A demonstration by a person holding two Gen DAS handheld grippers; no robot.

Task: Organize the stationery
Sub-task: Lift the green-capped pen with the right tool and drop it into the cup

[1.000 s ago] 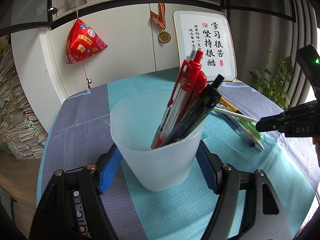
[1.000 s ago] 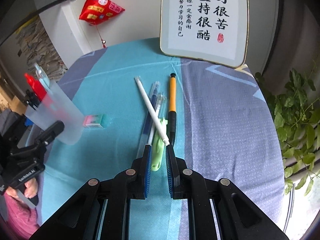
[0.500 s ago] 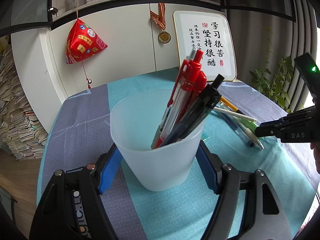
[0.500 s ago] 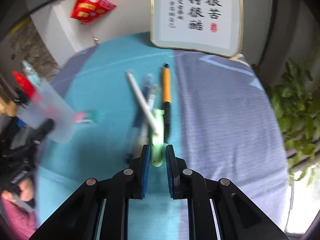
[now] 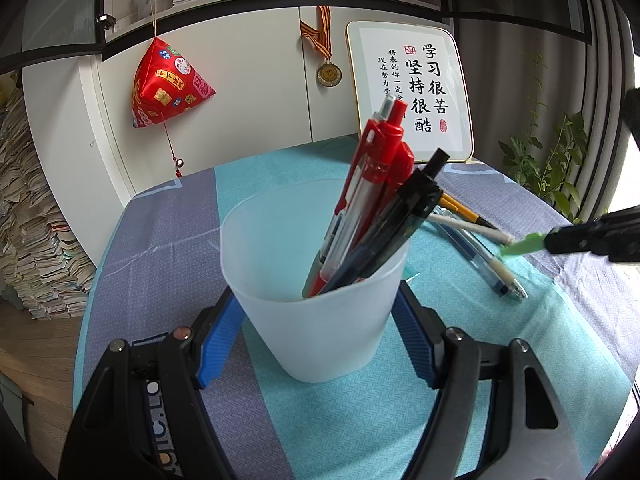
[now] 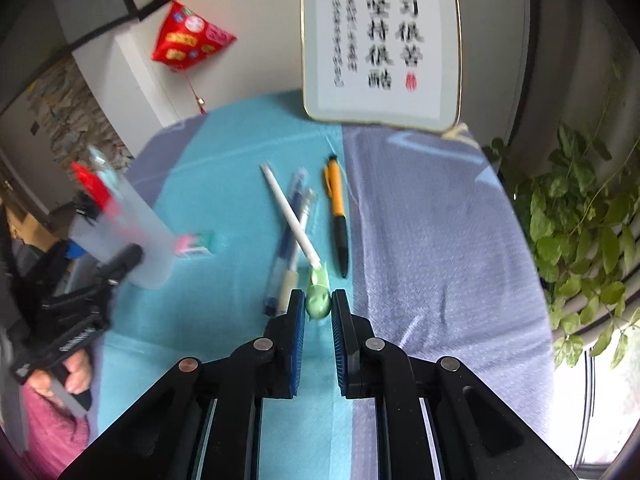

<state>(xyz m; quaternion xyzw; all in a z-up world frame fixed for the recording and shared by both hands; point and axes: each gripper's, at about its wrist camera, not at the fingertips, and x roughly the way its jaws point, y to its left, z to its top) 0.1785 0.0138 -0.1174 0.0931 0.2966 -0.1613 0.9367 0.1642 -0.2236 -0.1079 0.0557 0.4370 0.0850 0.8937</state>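
Teal tablecloth [image 6: 240, 168], right gripper [image 6: 318, 306] clamping green pen [image 6: 318, 300]

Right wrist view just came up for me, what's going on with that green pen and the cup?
A person is tidying pens with a gripper in each hand. The left gripper is clamped on the frosted cup, which already holds red and black pens. The right gripper is shut on the green pen, its tip raised off the teal cloth. A white pen, an orange pen, clear blue pens and an eraser lie on the table.
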